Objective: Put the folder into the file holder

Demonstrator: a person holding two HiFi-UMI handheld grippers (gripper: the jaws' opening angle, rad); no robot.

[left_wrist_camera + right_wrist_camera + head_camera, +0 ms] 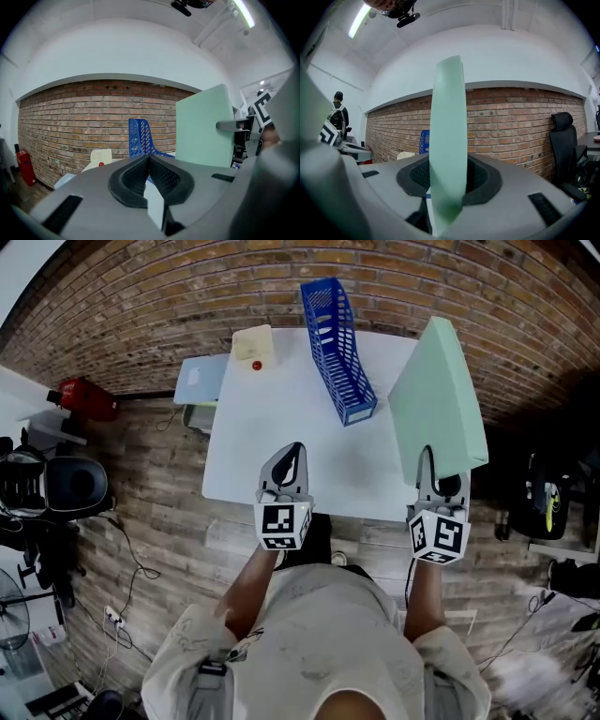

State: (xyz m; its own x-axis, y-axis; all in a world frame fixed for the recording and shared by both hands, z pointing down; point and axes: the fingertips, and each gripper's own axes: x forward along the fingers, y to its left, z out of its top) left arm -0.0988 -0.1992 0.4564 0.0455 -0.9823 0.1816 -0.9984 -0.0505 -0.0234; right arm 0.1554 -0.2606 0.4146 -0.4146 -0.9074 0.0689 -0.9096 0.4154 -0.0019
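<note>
Right gripper clamps the mint-green folder upright at right; left gripper, jaws pressed together, holds nothing; best aligned edge-on over the blue file holder, upper centre.

The pale green folder is lifted upright over the table's right edge; the blue mesh file holder stands near the far edge.

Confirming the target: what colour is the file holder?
The holder is blue mesh; clearest in the head view.

Office: brick wall, swivel chair, white table.
</note>
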